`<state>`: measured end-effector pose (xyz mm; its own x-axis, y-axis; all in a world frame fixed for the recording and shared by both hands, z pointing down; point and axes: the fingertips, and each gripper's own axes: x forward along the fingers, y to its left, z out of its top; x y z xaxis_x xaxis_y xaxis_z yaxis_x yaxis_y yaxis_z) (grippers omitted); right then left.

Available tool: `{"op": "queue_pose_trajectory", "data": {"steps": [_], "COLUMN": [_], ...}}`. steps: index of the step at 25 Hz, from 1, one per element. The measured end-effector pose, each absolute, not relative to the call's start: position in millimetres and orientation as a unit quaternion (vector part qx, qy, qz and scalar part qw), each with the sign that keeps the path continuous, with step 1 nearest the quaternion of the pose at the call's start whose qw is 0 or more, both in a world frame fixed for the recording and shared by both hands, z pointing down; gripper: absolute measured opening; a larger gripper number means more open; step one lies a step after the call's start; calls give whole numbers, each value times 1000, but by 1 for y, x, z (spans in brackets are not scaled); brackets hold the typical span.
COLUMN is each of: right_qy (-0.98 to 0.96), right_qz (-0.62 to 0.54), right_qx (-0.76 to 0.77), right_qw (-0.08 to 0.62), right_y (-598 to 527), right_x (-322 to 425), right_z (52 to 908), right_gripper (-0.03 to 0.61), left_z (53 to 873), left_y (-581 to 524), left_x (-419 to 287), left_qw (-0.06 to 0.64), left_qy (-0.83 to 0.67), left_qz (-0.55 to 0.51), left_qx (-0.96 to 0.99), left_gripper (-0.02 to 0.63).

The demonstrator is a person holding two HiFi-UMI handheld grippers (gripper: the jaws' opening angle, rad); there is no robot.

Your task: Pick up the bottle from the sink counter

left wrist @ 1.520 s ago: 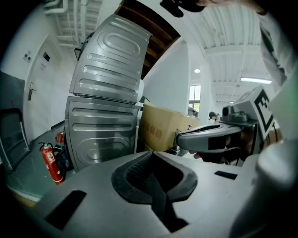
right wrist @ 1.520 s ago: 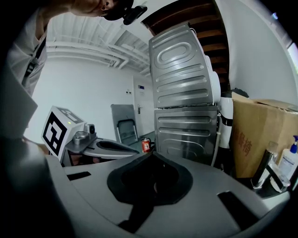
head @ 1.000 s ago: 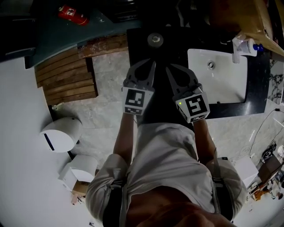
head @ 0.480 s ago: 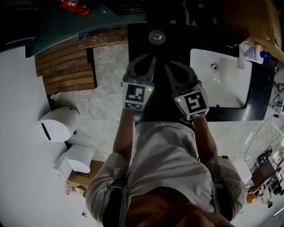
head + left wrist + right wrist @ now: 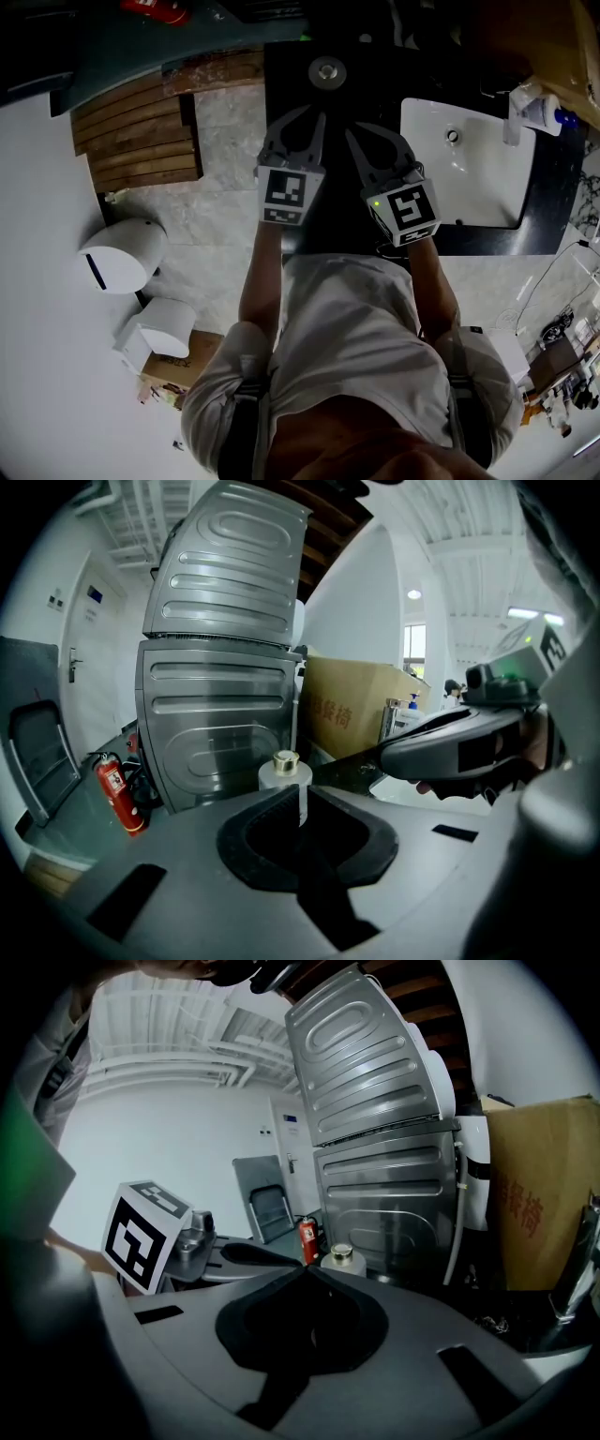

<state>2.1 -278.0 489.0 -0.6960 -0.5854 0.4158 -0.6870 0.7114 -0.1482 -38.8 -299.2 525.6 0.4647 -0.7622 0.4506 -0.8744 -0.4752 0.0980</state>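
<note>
Both grippers had shifted slightly since a second earlier, staying side by side above the glossy black counter (image 5: 375,84). The left gripper (image 5: 317,115) had its curved grey jaws pressed together with nothing between them, and in its own view the dark padded tips (image 5: 300,794) met in a point. The right gripper (image 5: 354,133) was likewise closed and empty, its tips (image 5: 305,1269) touching. The bottle (image 5: 326,71), a pale squat cylinder with a round brassy cap, stood upright on the counter just beyond both sets of tips, left of the white rectangular sink (image 5: 487,187). It showed over the left jaws (image 5: 284,766) in front of ribbed sheet-metal panels (image 5: 225,667). A red fire extinguisher (image 5: 117,794) stood to the left, and a brown cardboard box (image 5: 352,719) to the right.
</note>
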Motion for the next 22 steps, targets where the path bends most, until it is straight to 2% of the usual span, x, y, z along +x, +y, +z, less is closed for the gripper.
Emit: {"op": "queue_pose_trajectory", "data": {"steps": [18,20,21,22], "right_qy": [-908,-906,-906,-906], "right_qz": [162,164,164,164], "right_qx": [344,345,345,345], "right_qw": [179,181,182,182], "right_y": [-285,-286,-287,-288], "right_x": [-4,-2,-2,-2], "right_z": [508,511,512,512], "right_gripper": [-8,-8,-8,-8], "left_z": [541,543,545,546], "left_y": [-308,-309,-310,-311], "left_x": [-38,-37,-37,-38], "left_qw": [160,161,161,162], "left_qy": [-485,-485,-485,-485], "left_qz": [189,190,191,193], "left_qx": [839,838,838,837], "left_gripper": [5,36,83,86]}}
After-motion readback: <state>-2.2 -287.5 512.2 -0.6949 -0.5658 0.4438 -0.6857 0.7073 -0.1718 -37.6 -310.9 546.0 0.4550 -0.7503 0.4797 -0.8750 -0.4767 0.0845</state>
